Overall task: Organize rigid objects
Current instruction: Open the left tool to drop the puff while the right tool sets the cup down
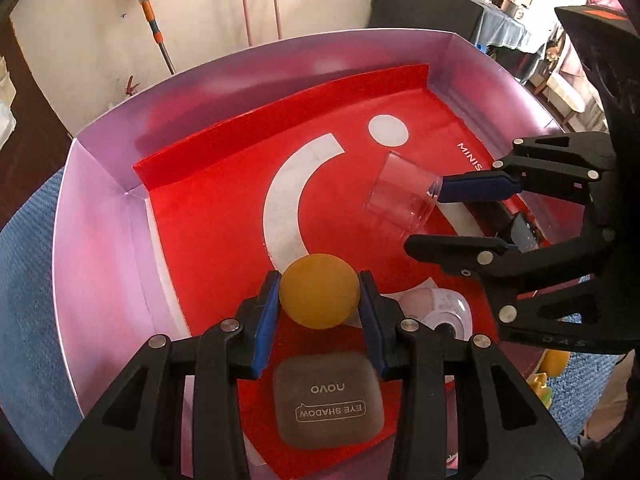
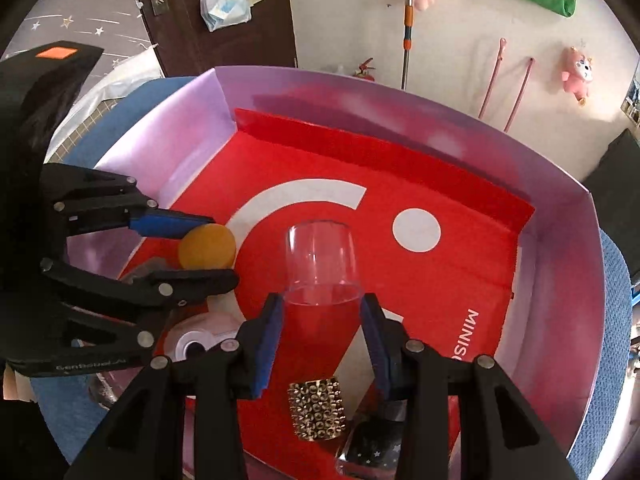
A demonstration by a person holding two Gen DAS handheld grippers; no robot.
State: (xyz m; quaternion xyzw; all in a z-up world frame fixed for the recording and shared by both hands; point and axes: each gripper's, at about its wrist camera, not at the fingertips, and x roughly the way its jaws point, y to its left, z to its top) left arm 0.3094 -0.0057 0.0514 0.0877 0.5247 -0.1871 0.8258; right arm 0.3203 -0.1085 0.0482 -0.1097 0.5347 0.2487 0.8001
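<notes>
The yellow ball (image 1: pixel 318 290) is clamped between the blue pads (image 1: pixel 266 320) of the left gripper (image 1: pixel 319 300) and is held above the red floor of the box (image 1: pixel 100 216). The clear plastic cup (image 2: pixel 320 264) is gripped at its rim by the right gripper (image 2: pixel 322 308), with its closed base pointing away from the camera; whether it touches the floor cannot be told.

Below the left gripper, an eye shadow case (image 1: pixel 330 398) and a white round device (image 1: pixel 444 312) are seen lying in the box. Below the right gripper, a studded gold item (image 2: pixel 316 410) and a dark star-patterned item (image 2: pixel 372 448) are seen there as well.

The task is judged well advanced: four items are already deposited, and two are held inside the box walls, not yet released. A yellow object (image 1: pixel 554 360) is seen outside the box on the blue cloth (image 1: pixel 24 320); it possibly remains to be collected.
</notes>
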